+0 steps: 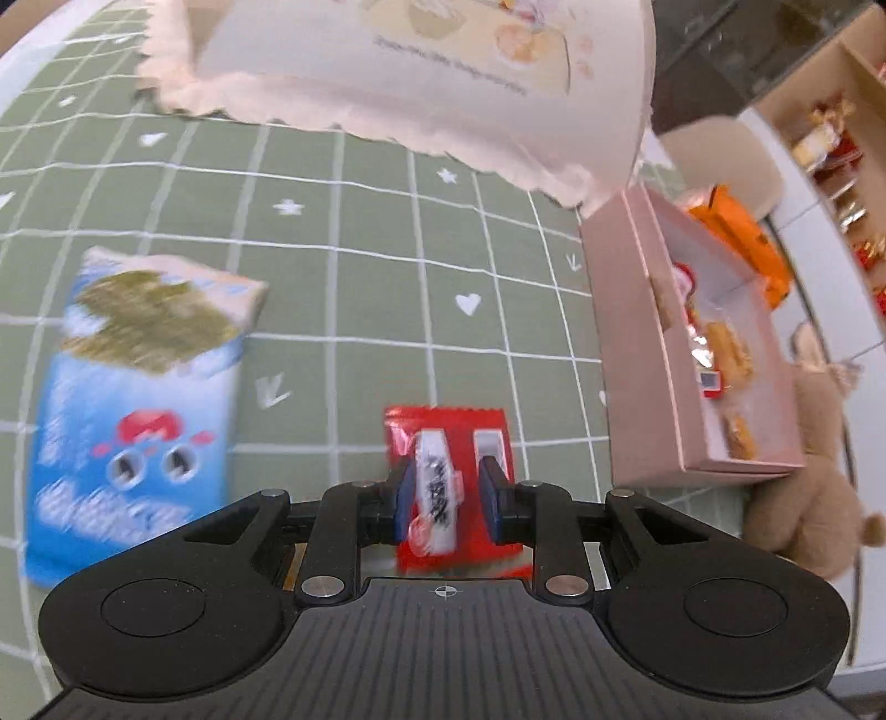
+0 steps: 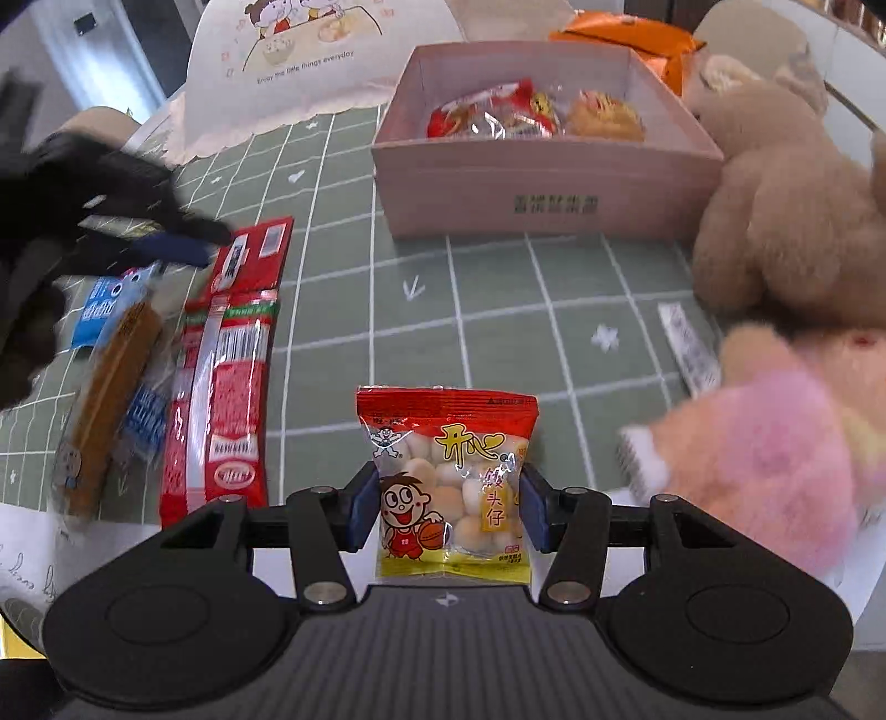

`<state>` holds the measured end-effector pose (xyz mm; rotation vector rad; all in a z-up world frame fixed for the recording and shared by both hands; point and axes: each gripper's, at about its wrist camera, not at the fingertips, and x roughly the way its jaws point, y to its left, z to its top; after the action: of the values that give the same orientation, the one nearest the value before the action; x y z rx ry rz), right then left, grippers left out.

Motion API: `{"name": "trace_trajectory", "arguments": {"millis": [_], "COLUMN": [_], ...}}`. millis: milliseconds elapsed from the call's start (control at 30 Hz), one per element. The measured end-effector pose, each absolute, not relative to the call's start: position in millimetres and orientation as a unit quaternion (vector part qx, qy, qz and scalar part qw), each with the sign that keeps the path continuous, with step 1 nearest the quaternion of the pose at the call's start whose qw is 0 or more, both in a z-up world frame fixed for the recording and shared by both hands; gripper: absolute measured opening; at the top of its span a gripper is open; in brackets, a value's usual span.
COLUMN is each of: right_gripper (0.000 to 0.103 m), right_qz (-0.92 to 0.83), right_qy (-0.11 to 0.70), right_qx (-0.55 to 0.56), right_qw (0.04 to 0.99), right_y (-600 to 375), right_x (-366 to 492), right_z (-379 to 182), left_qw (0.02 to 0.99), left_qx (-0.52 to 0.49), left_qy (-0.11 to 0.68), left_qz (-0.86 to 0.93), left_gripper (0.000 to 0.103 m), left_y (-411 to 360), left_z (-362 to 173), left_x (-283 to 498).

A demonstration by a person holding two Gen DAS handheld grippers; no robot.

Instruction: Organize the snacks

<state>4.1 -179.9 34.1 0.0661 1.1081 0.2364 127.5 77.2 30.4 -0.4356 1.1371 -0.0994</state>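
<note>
My left gripper is shut on a small red packet with a white label, held over the green checked cloth. In the right wrist view that packet shows at the left, under the blurred left gripper's blue fingers. My right gripper is shut on a red and yellow bag of small round biscuits with a cartoon boy. The pink box stands ahead of it, holding several wrapped snacks. In the left wrist view the pink box lies to the right.
A blue seaweed packet lies on the cloth. Long red packets and a brown stick snack lie left. A beige plush bear and pink plush crowd the right. An illustrated card and an orange bag are behind.
</note>
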Motion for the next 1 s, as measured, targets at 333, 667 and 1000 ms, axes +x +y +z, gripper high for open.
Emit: {"name": "trace_trajectory", "arguments": {"millis": [333,667,1000], "right_gripper": [0.082,0.088,0.088], "right_qz": [0.101,0.107,0.163], "right_qy": [0.509,0.494,0.484], "right_qx": [-0.002,-0.018,0.031], "right_qw": [0.855,0.863,0.859], "right_y": [-172,-172,-125], "right_x": [-10,8,98], "right_z": [25,22,47], "left_qw": [0.836,0.861,0.836], "left_qx": [0.056,0.059,0.007], "left_qy": [0.511,0.494,0.523], "left_qz": [-0.19,-0.105,-0.164], "left_gripper": [0.033,0.032,0.033], "left_y": [-22,31,11], "left_z": [31,45,51], "left_x": [103,37,-22]}}
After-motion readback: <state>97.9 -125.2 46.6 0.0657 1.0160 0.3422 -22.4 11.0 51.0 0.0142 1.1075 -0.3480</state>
